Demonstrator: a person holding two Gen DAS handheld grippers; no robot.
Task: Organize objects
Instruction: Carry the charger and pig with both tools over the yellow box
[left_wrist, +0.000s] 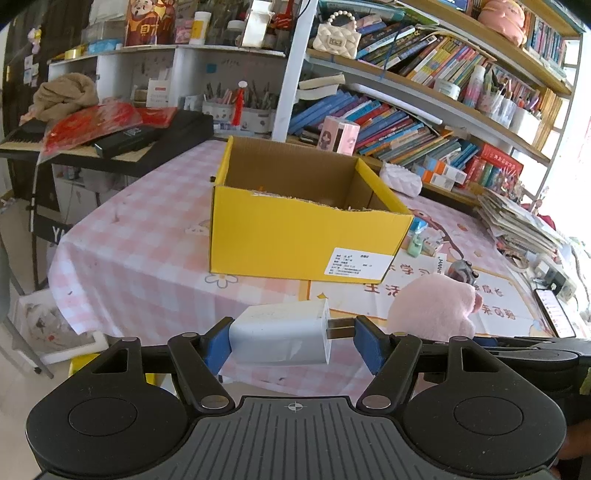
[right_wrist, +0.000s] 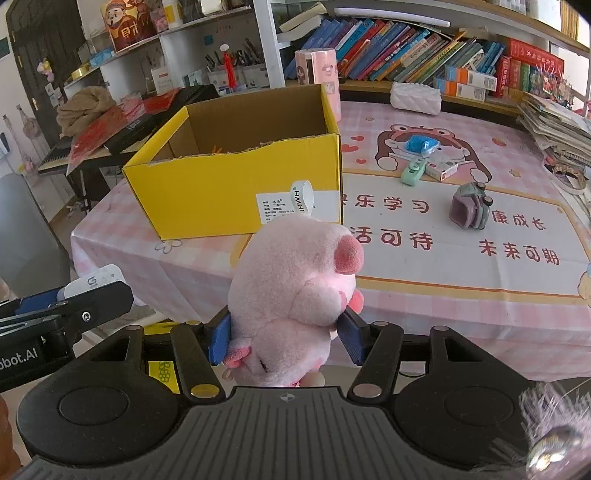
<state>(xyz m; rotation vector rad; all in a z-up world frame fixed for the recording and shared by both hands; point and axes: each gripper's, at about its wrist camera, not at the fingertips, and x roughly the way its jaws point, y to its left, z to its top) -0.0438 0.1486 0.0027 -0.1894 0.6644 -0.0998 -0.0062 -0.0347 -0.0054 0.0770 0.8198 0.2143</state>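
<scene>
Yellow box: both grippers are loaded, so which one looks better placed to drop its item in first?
Probably left. The left gripper, shut on the white charger, faces the yellow box almost squarely. The right gripper, holding the pink plush, sees the box off to its left.

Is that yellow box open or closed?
Open: the yellow box shows its brown inside from above, no lid or flaps covering it.

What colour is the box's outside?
Yellow; the cardboard box shows best in the right wrist view.
</scene>
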